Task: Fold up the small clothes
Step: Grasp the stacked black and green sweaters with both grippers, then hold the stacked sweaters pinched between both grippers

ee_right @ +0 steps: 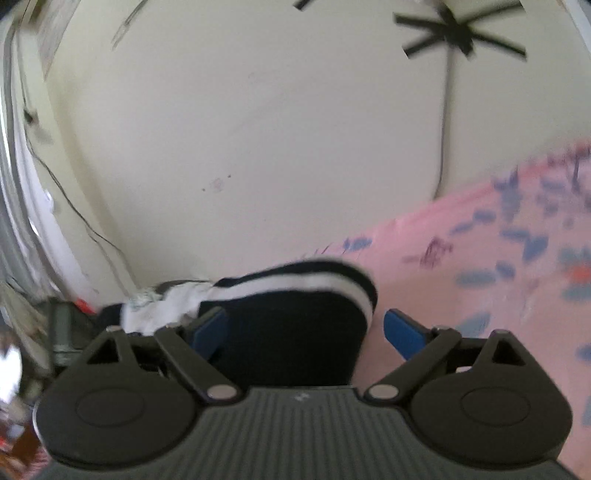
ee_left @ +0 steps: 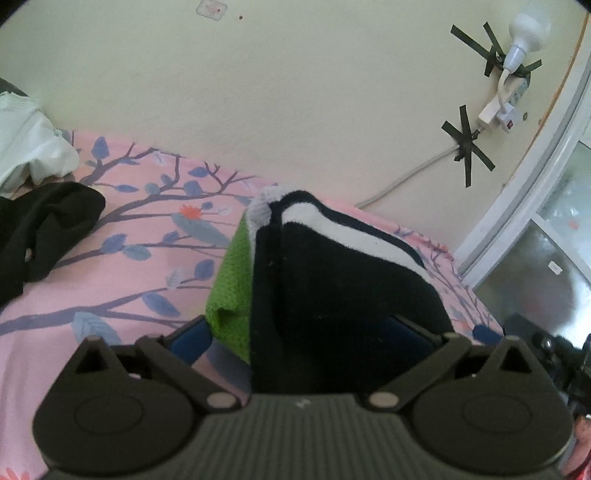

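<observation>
A black sock with a white stripe (ee_left: pixel 332 280) lies across my left gripper (ee_left: pixel 303 332), whose blue fingers stand wide apart; the sock hides most of the right finger. A green knitted piece (ee_left: pixel 232 291) sits just left of the sock, with a pale grey cuff (ee_left: pixel 262 206) at the top. In the right wrist view the same kind of black, white-striped sock (ee_right: pixel 295 314) lies between the blue fingers (ee_right: pixel 404 334) of my right gripper (ee_right: pixel 306 332), which are open. Both grippers are over a pink bedsheet (ee_left: pixel 110 258) with a branch print.
A black garment (ee_left: pixel 40 229) and a white cloth heap (ee_left: pixel 29 147) lie at the bed's left. A cream wall (ee_left: pixel 295 92) rises behind the bed with taped cables and a bulb (ee_left: pixel 524 33). A window frame (ee_left: pixel 535 184) is at the right. Clutter (ee_right: pixel 55 325) shows at the right view's left edge.
</observation>
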{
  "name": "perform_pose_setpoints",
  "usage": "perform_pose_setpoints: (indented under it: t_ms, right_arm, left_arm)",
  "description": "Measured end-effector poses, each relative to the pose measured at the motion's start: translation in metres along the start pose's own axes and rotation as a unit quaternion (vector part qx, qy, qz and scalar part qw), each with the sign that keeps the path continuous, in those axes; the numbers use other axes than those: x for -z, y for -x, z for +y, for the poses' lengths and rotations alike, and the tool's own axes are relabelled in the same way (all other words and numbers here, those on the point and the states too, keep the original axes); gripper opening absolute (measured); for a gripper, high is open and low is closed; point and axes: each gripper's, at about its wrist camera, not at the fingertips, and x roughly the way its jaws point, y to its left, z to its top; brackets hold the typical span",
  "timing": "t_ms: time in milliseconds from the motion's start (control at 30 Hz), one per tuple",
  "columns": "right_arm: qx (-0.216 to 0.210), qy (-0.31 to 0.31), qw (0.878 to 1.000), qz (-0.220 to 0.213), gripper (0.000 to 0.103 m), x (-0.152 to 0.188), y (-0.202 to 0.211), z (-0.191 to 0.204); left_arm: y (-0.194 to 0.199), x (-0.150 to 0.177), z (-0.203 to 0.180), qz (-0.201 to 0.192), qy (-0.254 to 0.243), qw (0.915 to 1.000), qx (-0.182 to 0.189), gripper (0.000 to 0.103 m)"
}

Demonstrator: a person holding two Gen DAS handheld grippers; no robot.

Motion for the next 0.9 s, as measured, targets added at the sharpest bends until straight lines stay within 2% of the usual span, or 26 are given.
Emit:
perform_pose_setpoints:
  t_ms: [200, 300, 533, 900]
  right_arm:
    - [-0.008, 0.004, 0.999, 0.044, 0.09, 0.015, -0.018, -0.005]
    - [0.011, -0.001, 0.996, 0.092, 0.091, 0.022, -0.039, -0.004]
    - [-0.006, -0.023, 0.996, 0.087, 0.091, 0.023, -0.037, -0.011]
    - [-0.009, -0.027, 0.996, 0.086, 0.091, 0.022, -0.036, -0.011]
  left_arm:
    - [-0.011, 0.003, 0.006, 0.031, 0.017, 0.9992, 0.021, 0.103]
    - [-0.014, 0.004, 0.006, 0.033, 0.013, 0.9992, 0.02, 0.103]
    - [-0.016, 0.006, 0.002, 0.034, -0.005, 0.9994, 0.007, 0.103]
    - [-0.015, 0.005, 0.004, 0.034, 0.002, 0.9993, 0.013, 0.103]
